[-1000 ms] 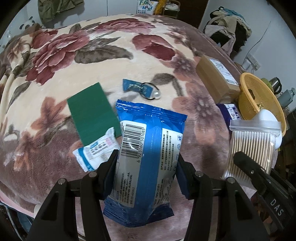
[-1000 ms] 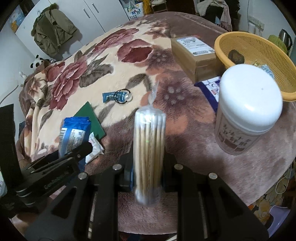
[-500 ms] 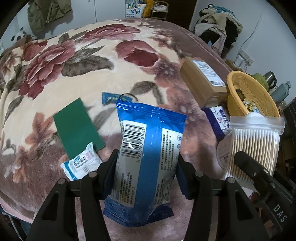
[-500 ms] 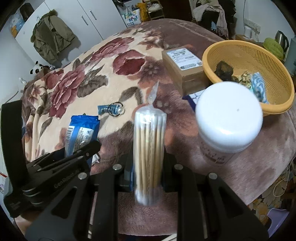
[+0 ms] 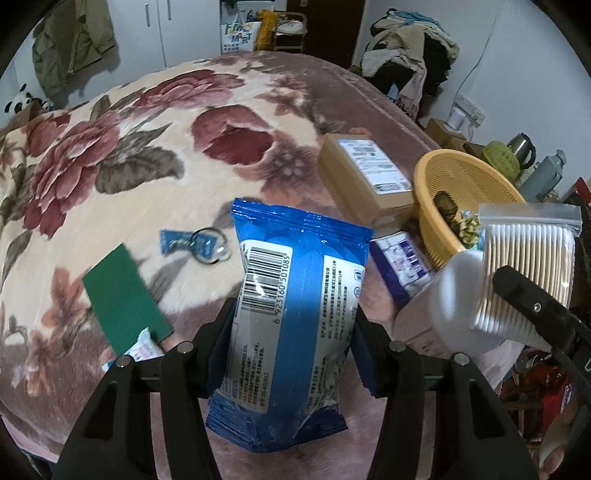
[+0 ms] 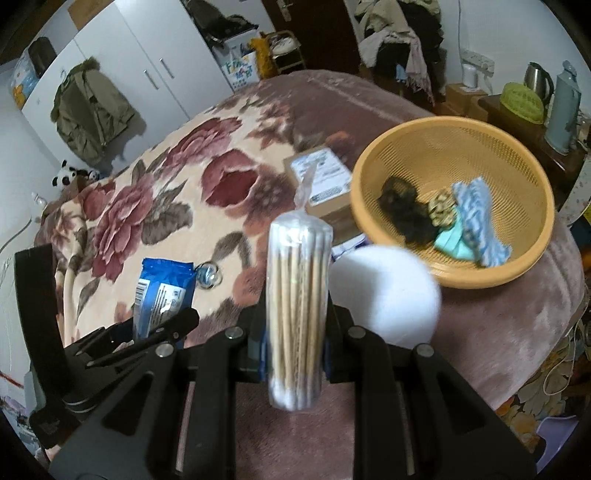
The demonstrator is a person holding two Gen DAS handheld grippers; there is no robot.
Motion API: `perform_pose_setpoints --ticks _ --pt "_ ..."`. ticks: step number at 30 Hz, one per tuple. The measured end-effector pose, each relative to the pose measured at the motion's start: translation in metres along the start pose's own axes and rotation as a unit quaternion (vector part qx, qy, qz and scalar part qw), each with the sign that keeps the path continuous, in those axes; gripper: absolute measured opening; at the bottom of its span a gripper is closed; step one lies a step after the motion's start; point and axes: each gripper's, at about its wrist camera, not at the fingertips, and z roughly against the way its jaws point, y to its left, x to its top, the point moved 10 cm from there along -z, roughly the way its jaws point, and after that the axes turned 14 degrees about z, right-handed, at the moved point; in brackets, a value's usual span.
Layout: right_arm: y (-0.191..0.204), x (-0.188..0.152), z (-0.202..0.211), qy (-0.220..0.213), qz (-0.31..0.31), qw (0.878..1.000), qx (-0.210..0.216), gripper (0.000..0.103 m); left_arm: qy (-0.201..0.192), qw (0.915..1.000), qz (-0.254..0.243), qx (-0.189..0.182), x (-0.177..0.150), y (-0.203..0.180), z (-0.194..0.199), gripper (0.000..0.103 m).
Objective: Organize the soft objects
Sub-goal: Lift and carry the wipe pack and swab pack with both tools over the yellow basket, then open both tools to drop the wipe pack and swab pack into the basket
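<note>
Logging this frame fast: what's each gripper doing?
Left gripper: shut on the blue wipes pack.
Right gripper: shut on the cotton swab bag.

— What do you see of the room?
— I note white wardrobe doors (image 6: 147, 70) with an olive jacket (image 6: 92, 110) hanging on them, a dark door (image 6: 306, 29), and clothes heaped (image 6: 395, 37) against a white wall.
— And the side?
— A kettle (image 6: 537, 79) on a low cabinet (image 6: 517, 122).
</note>
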Motion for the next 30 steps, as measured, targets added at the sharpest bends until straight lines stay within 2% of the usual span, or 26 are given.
perform_pose_setpoints --ticks 11,16,18,24,28,30 --pt "-0.077 0.022 0.009 -0.017 -0.045 0.998 -0.039 0.021 -0.004 0.9984 -0.039 -0.041 0.028 -0.088 -0.013 0.058" --pt "-0.111 0.027 0.008 -0.016 -0.063 0.996 -0.054 0.021 0.005 0.9959 -0.050 -0.076 0.038 -0.134 -0.025 0.058" --pt "-0.125 0.030 0.006 -0.016 -0.075 0.995 -0.059 0.021 0.019 0.9931 -0.057 -0.101 0.042 -0.160 -0.033 0.058" --pt "-0.175 0.039 -0.001 -0.016 -0.124 0.990 -0.072 0.021 0.055 0.9872 -0.070 -0.133 0.046 -0.214 -0.059 0.058" --pt "-0.192 0.039 -0.002 -0.016 -0.145 0.987 -0.065 0.022 0.079 0.9820 -0.062 -0.160 0.044 -0.242 -0.071 0.058" --pt "-0.197 0.039 -0.005 -0.016 -0.158 0.986 -0.043 0.022 0.087 0.9805 -0.061 -0.165 0.042 -0.252 -0.078 0.064"
